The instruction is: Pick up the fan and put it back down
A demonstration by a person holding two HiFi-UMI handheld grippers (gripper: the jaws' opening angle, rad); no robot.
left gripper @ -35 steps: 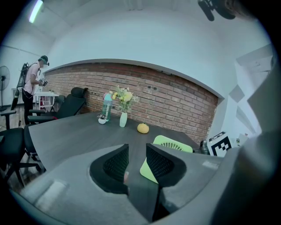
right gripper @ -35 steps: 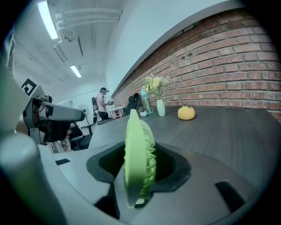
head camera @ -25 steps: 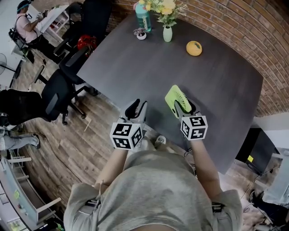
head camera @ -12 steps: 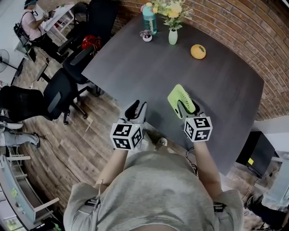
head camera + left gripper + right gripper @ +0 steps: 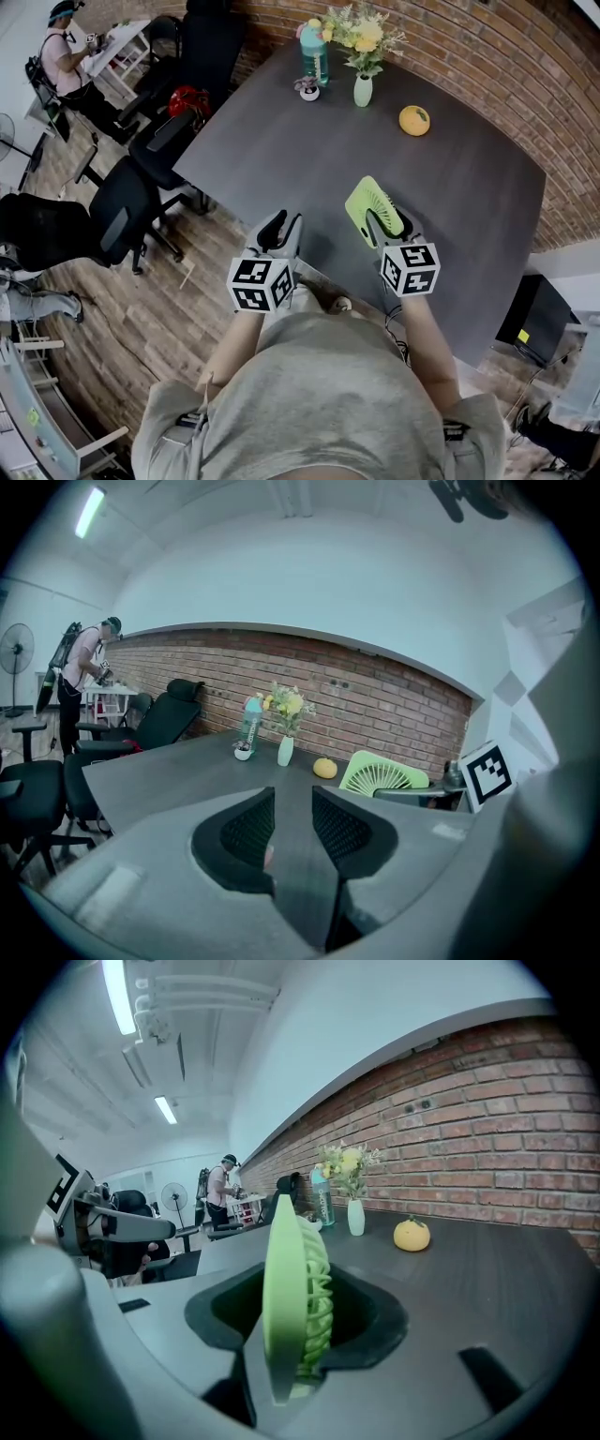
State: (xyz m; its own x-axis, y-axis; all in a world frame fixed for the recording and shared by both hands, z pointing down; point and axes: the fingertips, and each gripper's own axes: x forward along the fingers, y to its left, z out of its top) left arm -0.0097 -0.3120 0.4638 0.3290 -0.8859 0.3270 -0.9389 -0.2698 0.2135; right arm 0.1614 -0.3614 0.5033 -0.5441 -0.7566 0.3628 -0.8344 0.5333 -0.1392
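Head view: the fan [image 5: 371, 204] sits in my right gripper [image 5: 387, 223], which is clamped on it. It is a lime-green round disc with a slatted grille. It stands on edge, and its flat faces run forward along the line of the jaws. Below it lies bare dark tabletop [image 5: 441, 178]. I judge that the fan is held a little clear of that surface, so putting it back calls for a plain lowering onto the spot underneath. My left gripper [image 5: 282, 228] hovers near the tabletop's near edge, well apart from the fan and off to its left.

Left gripper view: these jaws stand slightly apart with only tabletop showing between them, so this gripper carries nothing. The fan [image 5: 384, 773] shows off to the right, grille side toward me, with its ribs fanning out from a hub.

Right gripper view: the fan [image 5: 292, 1279] stands upright and edge-on between the two pads, its smooth rim to the left and ribbed grille to the right. It rises well above the jaws.
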